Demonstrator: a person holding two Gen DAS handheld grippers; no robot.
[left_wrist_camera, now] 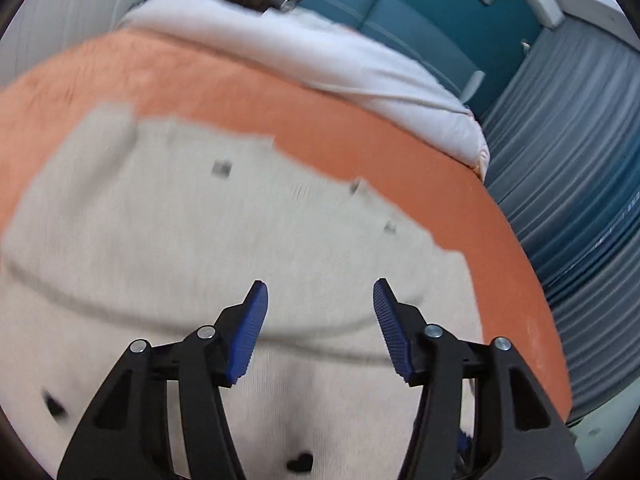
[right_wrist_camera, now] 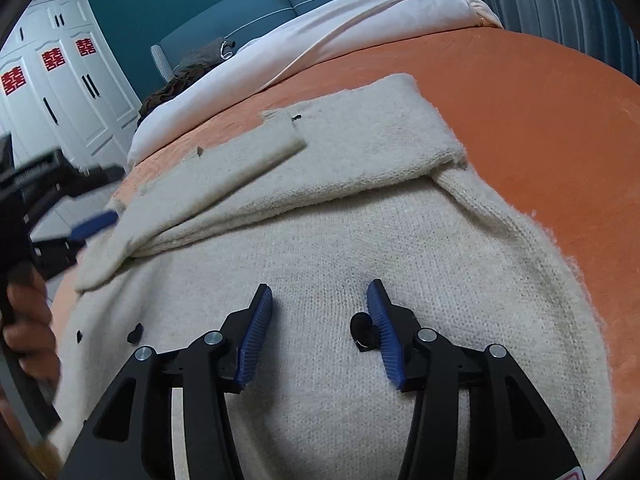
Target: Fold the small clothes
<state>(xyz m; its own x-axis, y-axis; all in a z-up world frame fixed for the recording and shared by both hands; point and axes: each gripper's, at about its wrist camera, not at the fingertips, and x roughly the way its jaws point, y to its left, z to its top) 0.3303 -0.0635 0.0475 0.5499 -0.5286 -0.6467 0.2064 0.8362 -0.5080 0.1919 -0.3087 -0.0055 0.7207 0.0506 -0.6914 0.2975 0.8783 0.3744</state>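
Below, cream cardigan (right_wrist_camera: 320, 216) under right claw (right_wrist_camera: 320, 300), jaws apart

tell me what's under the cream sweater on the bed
The sweater lies on an orange bedspread, which shows all around it. Whatever sits directly beneath the knit is covered, so nothing else can be confirmed there.

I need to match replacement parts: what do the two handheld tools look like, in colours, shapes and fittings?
Both match. The left tool and right tool each have two black angular plastic arms with triangular cut-outs, silver round pivot bolts and ribbed blue pads that taper to a tip. No cables or markings are legible. A bare hand, no sleeve visible, grips the left tool's black handle.
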